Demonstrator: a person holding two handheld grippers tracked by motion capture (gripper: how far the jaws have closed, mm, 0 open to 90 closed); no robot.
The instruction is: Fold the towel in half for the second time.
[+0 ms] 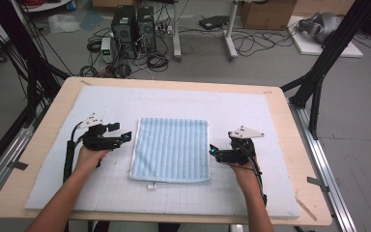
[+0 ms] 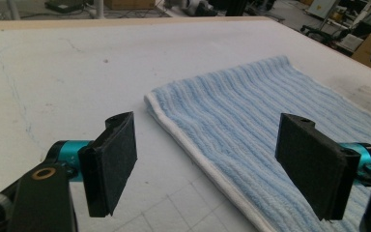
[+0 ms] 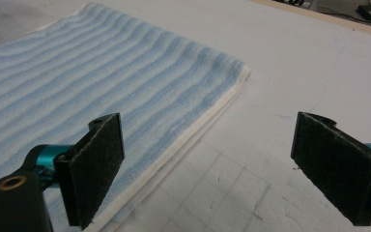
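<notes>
A folded light-blue striped towel (image 1: 171, 150) lies flat in the middle of the white mat (image 1: 251, 116). My left gripper (image 1: 121, 134) hovers at the towel's left edge, jaws wide open and empty. In the left gripper view the towel (image 2: 251, 121) and its white hem run between the two black pads (image 2: 113, 162). My right gripper (image 1: 213, 152) sits at the towel's right edge, open and empty. In the right gripper view the towel (image 3: 106, 82) lies under the left pad (image 3: 96, 166), its layered edge between the jaws.
The mat covers a wooden table (image 1: 53, 111) with black frame posts (image 1: 328, 53) at both far corners. Beyond the table, computer towers (image 1: 133, 24), cables and boxes stand on the floor. A small tag (image 1: 150, 185) pokes out at the towel's near edge.
</notes>
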